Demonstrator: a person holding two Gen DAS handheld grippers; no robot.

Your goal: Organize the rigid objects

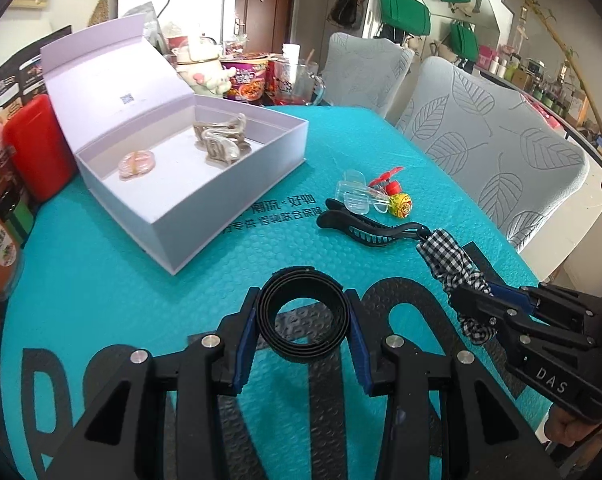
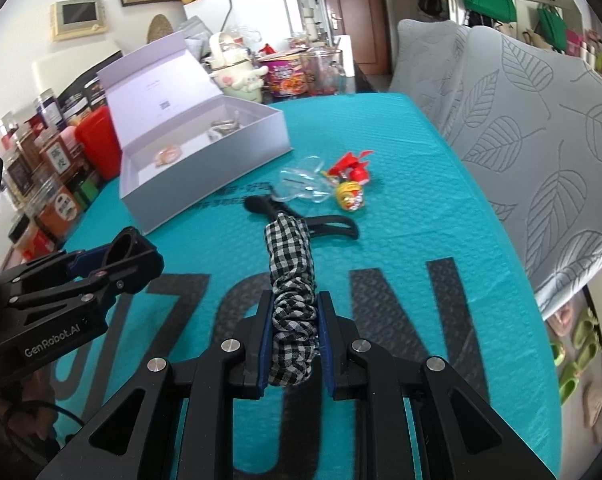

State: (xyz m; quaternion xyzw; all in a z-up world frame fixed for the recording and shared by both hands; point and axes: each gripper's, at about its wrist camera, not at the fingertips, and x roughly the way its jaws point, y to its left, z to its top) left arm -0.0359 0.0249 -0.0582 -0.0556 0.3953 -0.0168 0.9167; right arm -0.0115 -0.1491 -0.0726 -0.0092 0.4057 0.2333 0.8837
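Note:
My left gripper (image 1: 303,322) is shut on a black coiled band (image 1: 303,312) and holds it above the teal mat; it also shows in the right wrist view (image 2: 117,254). My right gripper (image 2: 292,340) is shut on a black-and-white checkered scrunchie (image 2: 291,280), which is attached to a black hair clip (image 2: 325,226). The right gripper also shows in the left wrist view (image 1: 475,300), with the scrunchie (image 1: 447,258) and clip (image 1: 361,226). An open lilac box (image 1: 205,200) holds a pink ring (image 1: 136,163) and beige clips (image 1: 223,140).
Clear plastic clips (image 1: 355,196) and a red-yellow toy (image 1: 397,200) lie on the teal mat (image 1: 101,280) beyond the hair clip. A red container (image 1: 37,148) and jars stand at the left. Cups and a noodle bowl (image 1: 247,80) stand behind the box. Grey chairs (image 1: 489,140) stand at the right.

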